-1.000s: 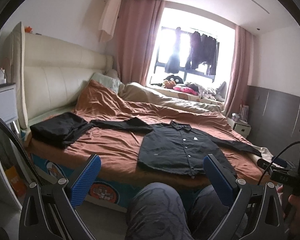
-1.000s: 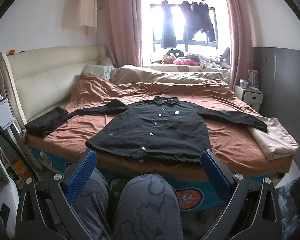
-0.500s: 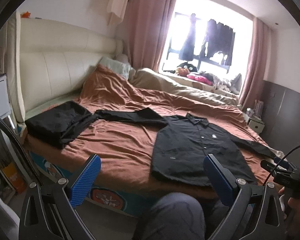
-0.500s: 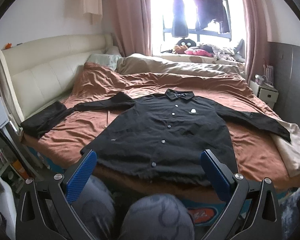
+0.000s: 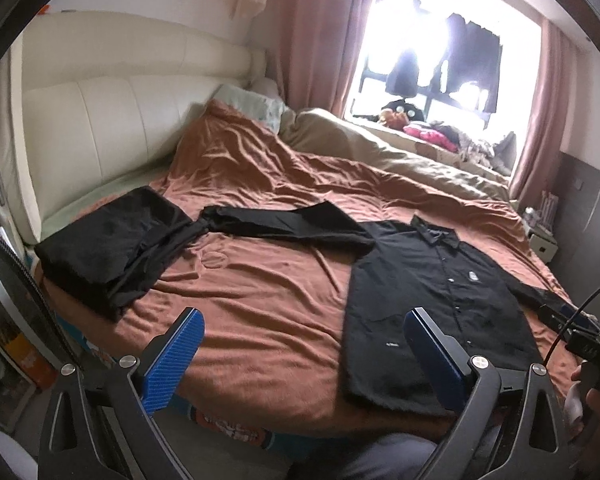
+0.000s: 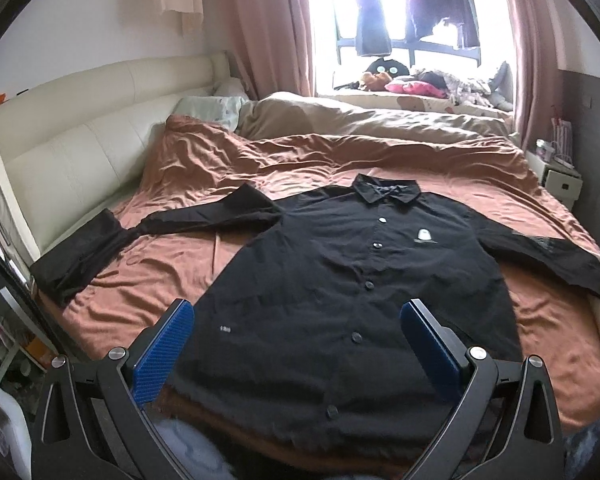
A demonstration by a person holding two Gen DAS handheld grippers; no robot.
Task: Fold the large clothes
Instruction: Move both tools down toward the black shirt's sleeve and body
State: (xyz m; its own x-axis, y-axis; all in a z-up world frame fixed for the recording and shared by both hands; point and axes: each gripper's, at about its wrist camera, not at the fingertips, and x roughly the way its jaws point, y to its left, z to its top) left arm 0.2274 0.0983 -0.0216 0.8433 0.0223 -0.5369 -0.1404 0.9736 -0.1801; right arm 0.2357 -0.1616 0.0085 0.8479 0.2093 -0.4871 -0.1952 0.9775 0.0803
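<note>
A large black button-up shirt [image 6: 352, 280] lies flat and face up on the rust-brown bedspread [image 6: 204, 184], sleeves spread to both sides. In the left wrist view the shirt [image 5: 432, 304] is to the right, its left sleeve [image 5: 284, 224] stretched toward a folded black garment [image 5: 108, 248] near the headboard. My left gripper [image 5: 300, 352] is open and empty above the bed's near edge, left of the shirt's hem. My right gripper [image 6: 298, 344] is open and empty over the shirt's lower half.
A cream padded headboard [image 5: 112, 112] runs along the left. A beige duvet [image 6: 364, 120] and pillow [image 6: 216, 108] lie at the far side. A white nightstand [image 6: 560, 184] stands at the right. Clothes hang in the bright window [image 6: 404, 12]. My knees show at the bottom edge.
Both grippers have moved forward and up, closer to the bed. The shirt now fills more of both views, and my knees have dropped mostly out of view. Both stay open.
</note>
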